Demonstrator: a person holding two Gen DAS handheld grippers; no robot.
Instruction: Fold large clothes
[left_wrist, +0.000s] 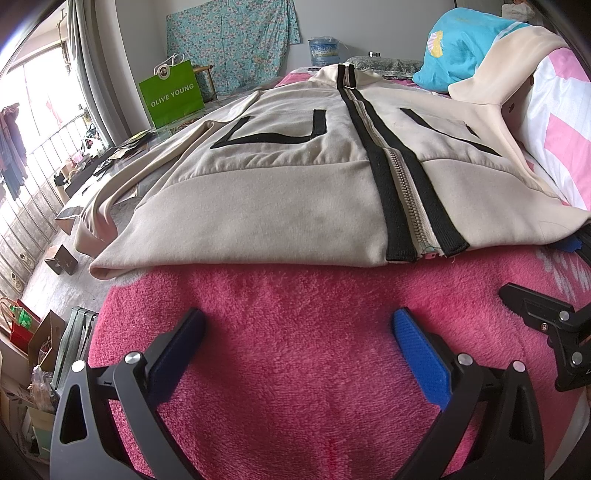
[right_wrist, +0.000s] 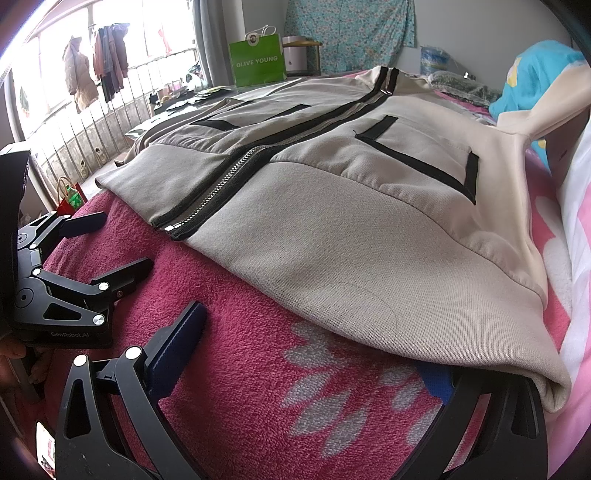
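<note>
- Our left claw (left_wrist: 299, 345): black angular arms, blue ribbed pads (left_wrist: 421, 358), round silver screws.
- Our right claw (right_wrist: 314, 354): same black frame, dark-blue pads (right_wrist: 177, 341).
- The left claw's black housing, seen from the right wrist, reads "GenRobot.AI" in white.

Beige zip jacket (right_wrist: 332, 229) flat on pink blanket (right_wrist: 229, 332), right tool (right_wrist: 314, 354) open at its hem

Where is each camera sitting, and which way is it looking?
Left wrist: rides on the left gripper low over the pink blanket, facing the jacket's hem; its open fingers show, plus the right gripper at the right edge.
Right wrist: rides on the right gripper, nearer the jacket's right hem corner, which drapes over one finger; the left gripper shows at left.
Shared: jacket, blanket, green bag, blue pillow.
</note>
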